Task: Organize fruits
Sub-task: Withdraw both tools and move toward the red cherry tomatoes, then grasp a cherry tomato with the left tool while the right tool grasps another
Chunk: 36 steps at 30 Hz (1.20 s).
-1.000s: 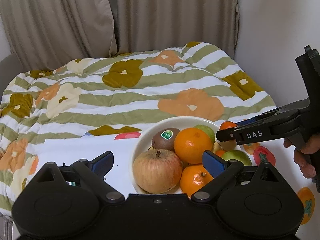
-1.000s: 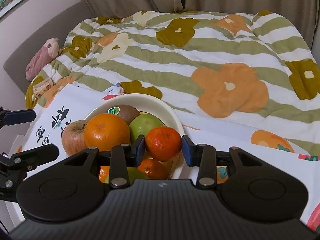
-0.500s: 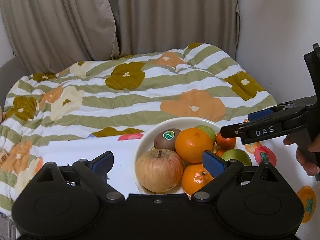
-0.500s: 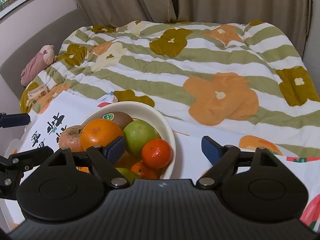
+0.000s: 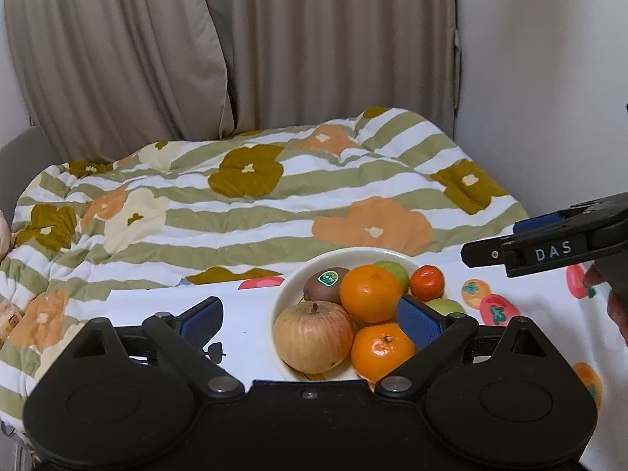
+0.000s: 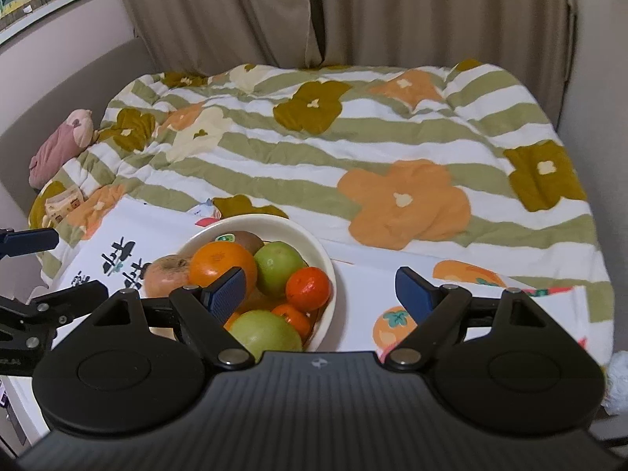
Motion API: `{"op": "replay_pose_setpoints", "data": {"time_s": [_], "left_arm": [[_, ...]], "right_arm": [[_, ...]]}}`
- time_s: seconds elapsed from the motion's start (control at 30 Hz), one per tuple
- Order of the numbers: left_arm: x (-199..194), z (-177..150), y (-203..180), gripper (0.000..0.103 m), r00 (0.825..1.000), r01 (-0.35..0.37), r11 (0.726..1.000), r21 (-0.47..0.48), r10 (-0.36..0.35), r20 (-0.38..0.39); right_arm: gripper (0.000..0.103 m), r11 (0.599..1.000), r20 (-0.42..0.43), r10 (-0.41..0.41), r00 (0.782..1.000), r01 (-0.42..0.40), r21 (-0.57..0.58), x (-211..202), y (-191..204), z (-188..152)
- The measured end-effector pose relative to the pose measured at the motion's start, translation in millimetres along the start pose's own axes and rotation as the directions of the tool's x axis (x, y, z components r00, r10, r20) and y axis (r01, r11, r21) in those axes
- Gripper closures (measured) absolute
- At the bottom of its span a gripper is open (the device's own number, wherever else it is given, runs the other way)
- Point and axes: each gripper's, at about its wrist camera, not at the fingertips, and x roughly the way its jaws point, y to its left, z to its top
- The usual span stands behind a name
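Observation:
A cream bowl (image 5: 353, 252) on the printed cloth holds a reddish apple (image 5: 312, 335), a stickered kiwi (image 5: 325, 284), a large orange (image 5: 371, 292), green fruits and mandarins. A small mandarin (image 6: 308, 288) lies at the bowl's right side, against the rim (image 6: 255, 219). My right gripper (image 6: 320, 288) hangs open above and behind the bowl with nothing between its fingers; in the left wrist view the right gripper (image 5: 506, 237) shows at the right edge. My left gripper (image 5: 310, 316) is open and empty, raised on the near side of the apple.
A green-striped quilt (image 6: 353, 145) with big flowers covers the bed behind the bowl. The white fruit-print cloth (image 6: 451, 286) spreads under and to the right of the bowl. A pink plush (image 6: 59, 145) lies far left; curtains and walls close the back.
The right gripper opened and let the small mandarin go into the bowl, then drew back and upward. The left gripper rose a little.

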Motion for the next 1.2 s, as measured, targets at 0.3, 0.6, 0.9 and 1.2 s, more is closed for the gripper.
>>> {"op": "replay_pose_setpoints", "data": {"time_s": [0.3,0.6,0.9,1.2], "left_arm": [[-43.4,-14.2,11.1,0.005,0.999,0.033,0.999,-0.003,-0.033,0.041],[-86.8,-43.0,27.7,0.003,0.995,0.078,0.997,-0.017,-0.077,0.066],[-86.0,-73.7,37.5,0.003,0.99,0.137,0.989,0.064,-0.139,0.032],[-47.0,-110.4,24.3,0.002,0.974,0.219,0.939,0.266,-0.228,0.003]], "right_arm": [[0.005,0.996,0.029,-0.085,0.996,0.084,0.037,-64.7,36.7,-28.4],[0.005,0.987,0.038,-0.133,0.99,0.128,0.102,-113.3,73.6,-69.4],[0.005,0.972,0.011,-0.153,0.988,0.148,0.183,-119.8,96.2,-117.9],[0.005,0.945,-0.029,-0.199,0.98,0.2,0.258,-95.4,103.6,-172.0]]}}
